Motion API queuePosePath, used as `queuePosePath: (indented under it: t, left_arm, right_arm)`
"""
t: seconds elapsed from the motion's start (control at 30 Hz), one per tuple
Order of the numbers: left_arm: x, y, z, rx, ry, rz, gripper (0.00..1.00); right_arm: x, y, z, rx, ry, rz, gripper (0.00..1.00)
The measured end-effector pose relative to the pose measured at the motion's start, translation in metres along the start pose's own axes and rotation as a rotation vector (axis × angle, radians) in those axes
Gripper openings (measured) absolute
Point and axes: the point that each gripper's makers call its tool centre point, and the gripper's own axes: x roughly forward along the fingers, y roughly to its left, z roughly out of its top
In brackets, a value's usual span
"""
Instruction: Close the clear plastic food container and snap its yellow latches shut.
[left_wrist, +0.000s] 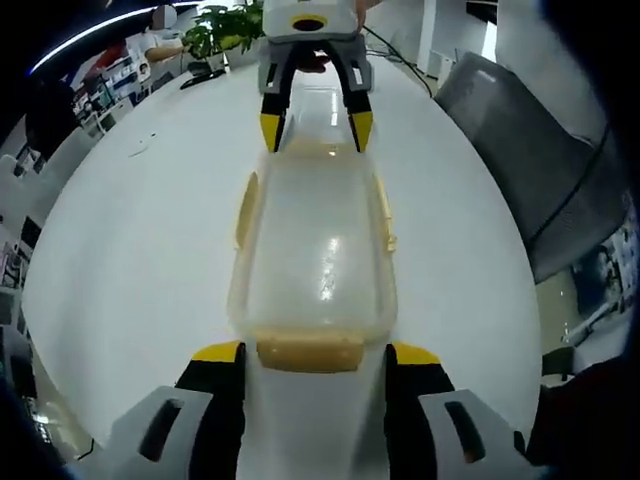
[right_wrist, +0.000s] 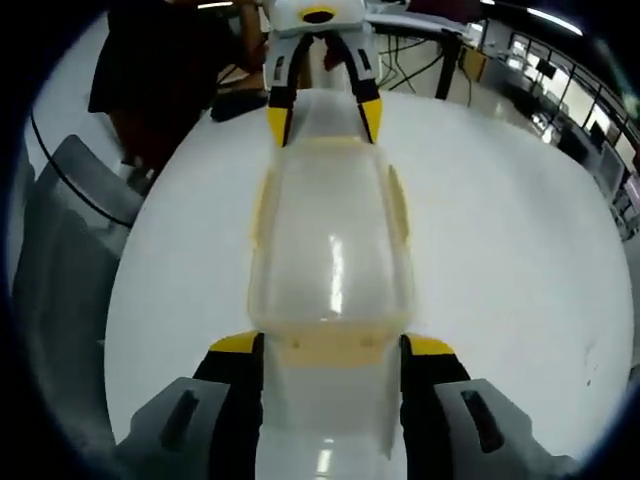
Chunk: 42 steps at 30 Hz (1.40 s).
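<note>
The clear container (left_wrist: 315, 255) lies lidded on the white tabletop (left_wrist: 140, 250) between left tool (left_wrist: 314, 362) and right tool (right_wrist: 331, 350), each spread astride an end latch (apparently bracing to snap them).

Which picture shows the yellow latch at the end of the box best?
The left gripper view. There the near end latch is a solid, clear yellow bar between the left gripper's fingers. In the right gripper view, the end latch nearest that camera looks paler and washed out on the container.
</note>
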Motion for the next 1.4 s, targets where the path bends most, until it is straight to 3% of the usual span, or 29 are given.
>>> queuePosePath:
  t: [0.73,0.9,1.4]
  left_arm:
    - [0.0021,0.0001,0.0022,-0.002,-0.014,-0.019,0.41]
    - [0.001,0.0005,0.0022,0.007,-0.003,-0.023,0.34]
    - [-0.0014,-0.0017,0.0028,0.009,0.042,-0.014,0.33]
  right_arm:
    - [-0.0009,0.001,-0.0012,-0.024,0.029,-0.016,0.38]
    - [-0.0017,0.0021,-0.0012,-0.026,0.037,-0.016,0.38]
    - [-0.0067,0.0074,0.0039,-0.011,0.051,-0.021,0.36]
